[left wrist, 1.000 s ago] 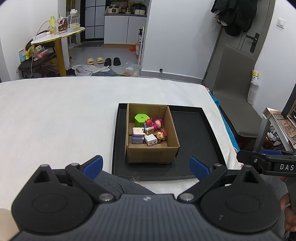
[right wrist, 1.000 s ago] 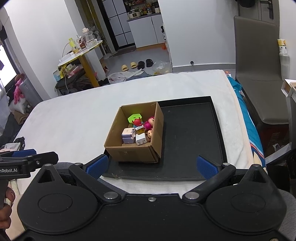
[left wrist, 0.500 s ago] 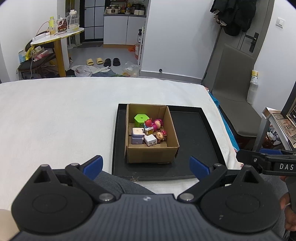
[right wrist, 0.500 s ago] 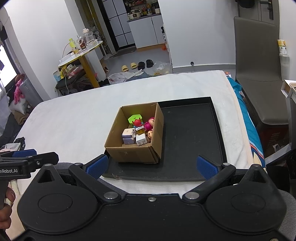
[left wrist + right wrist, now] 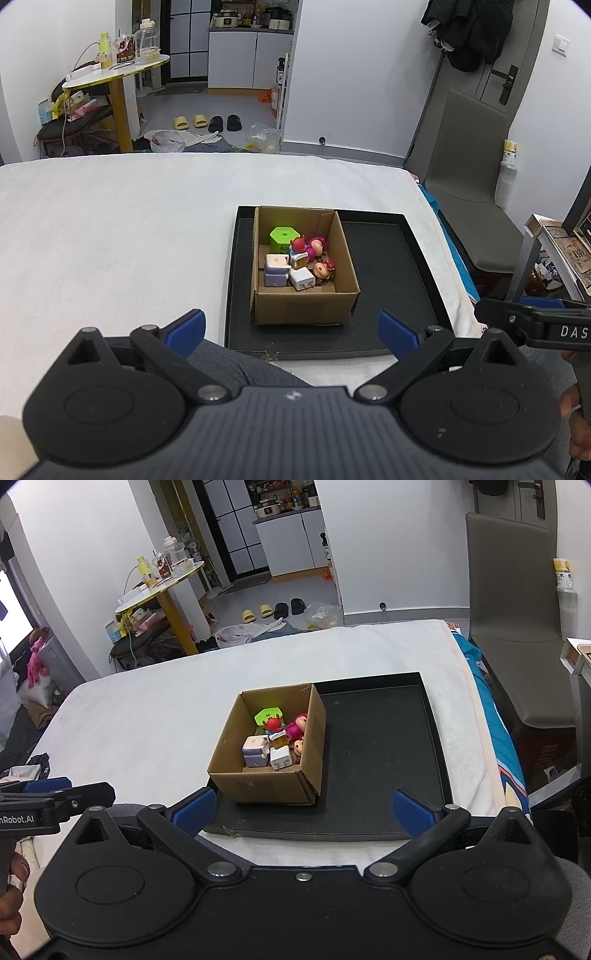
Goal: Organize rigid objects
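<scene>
An open cardboard box (image 5: pixel 303 306) (image 5: pixel 266 786) stands on the left half of a black tray (image 5: pixel 391 273) (image 5: pixel 384 753) on a white-covered table. Inside lie several small items: a green hexagonal container (image 5: pixel 283 236) (image 5: pixel 269 715), a purple and white block (image 5: pixel 276 268) (image 5: pixel 254 751), a white charger (image 5: pixel 301 278) (image 5: pixel 280 757) and small pink and red dolls (image 5: pixel 314 246) (image 5: pixel 295 731). My left gripper (image 5: pixel 291 330) hangs open and empty before the tray's near edge. My right gripper (image 5: pixel 302 810) is likewise open and empty, short of the tray.
The tray's right half is bare black surface. White cloth (image 5: pixel 110 229) stretches left of the tray. A grey chair (image 5: pixel 469 166) (image 5: pixel 517 627) stands past the table's right edge. A yellow-legged side table (image 5: pixel 114 74) and slippers (image 5: pixel 190 121) sit on the floor behind.
</scene>
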